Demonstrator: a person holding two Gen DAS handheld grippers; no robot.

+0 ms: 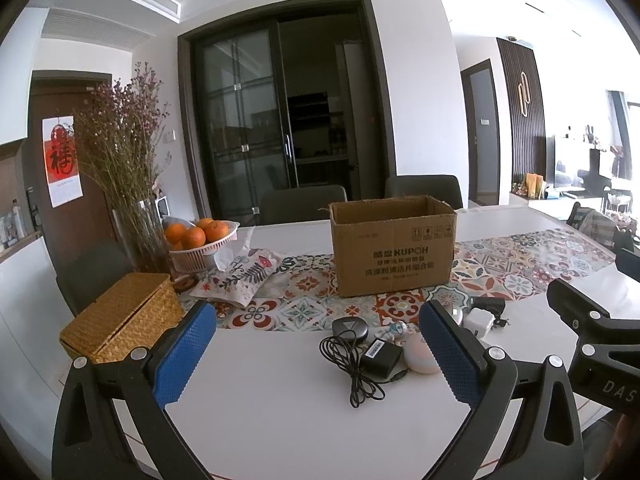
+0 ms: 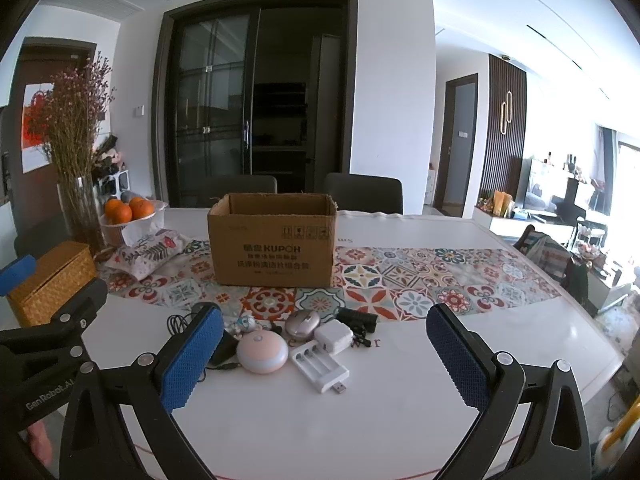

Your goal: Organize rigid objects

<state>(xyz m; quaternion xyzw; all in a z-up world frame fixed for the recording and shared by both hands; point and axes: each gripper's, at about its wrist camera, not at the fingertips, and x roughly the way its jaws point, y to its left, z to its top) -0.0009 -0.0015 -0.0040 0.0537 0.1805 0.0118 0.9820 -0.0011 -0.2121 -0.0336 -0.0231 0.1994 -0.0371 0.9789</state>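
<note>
An open cardboard box stands on the patterned runner. In front of it lies a cluster of small items on the white table. The left wrist view shows a black round device, a black adapter with a coiled cable, and a white charger. The right wrist view shows a round pinkish light, a mouse, a white charger, a white battery charger and a black plug. My left gripper and right gripper both hover open and hold nothing.
A woven box sits at the left, with a floral pouch, a basket of oranges and a vase of dried flowers behind. Two chairs stand beyond the table.
</note>
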